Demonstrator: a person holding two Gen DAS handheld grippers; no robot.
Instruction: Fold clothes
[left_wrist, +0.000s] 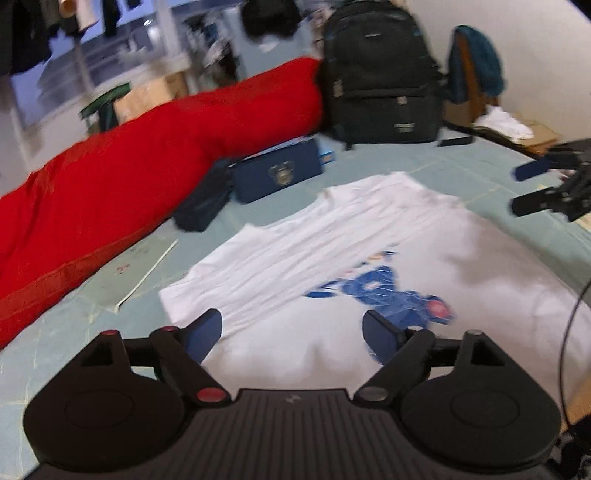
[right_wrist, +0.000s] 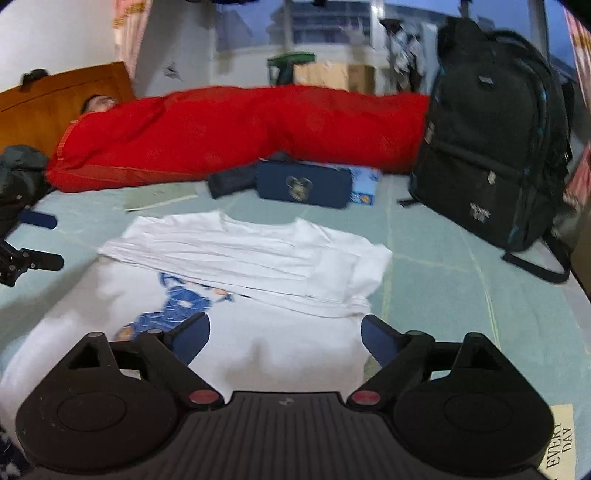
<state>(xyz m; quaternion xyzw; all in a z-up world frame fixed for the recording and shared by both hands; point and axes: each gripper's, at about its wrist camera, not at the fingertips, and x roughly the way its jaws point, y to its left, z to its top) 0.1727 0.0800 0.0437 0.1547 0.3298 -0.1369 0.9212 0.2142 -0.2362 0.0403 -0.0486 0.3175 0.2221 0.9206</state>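
The white T-shirt (right_wrist: 258, 258) lay on the pale green bed sheet (right_wrist: 461, 295), its far part already folded back over the blue print. Both tongs stood wide with nothing between them: the left gripper (left_wrist: 291, 334) above the near hem, the right gripper (right_wrist: 284, 334) above the shirt's near right side. The folded flap looked loose and ridged (nothing pinned it), so I judged a careless next pinch could drag it askew or catch only one layer. Around it things were crowded: a navy pouch (right_wrist: 304, 184) and a dark bundle (right_wrist: 232, 181) just beyond the collar end, a black backpack (right_wrist: 495, 140) to the right, and a long red quilt (right_wrist: 240, 136) behind. A wide sweep might snag those.
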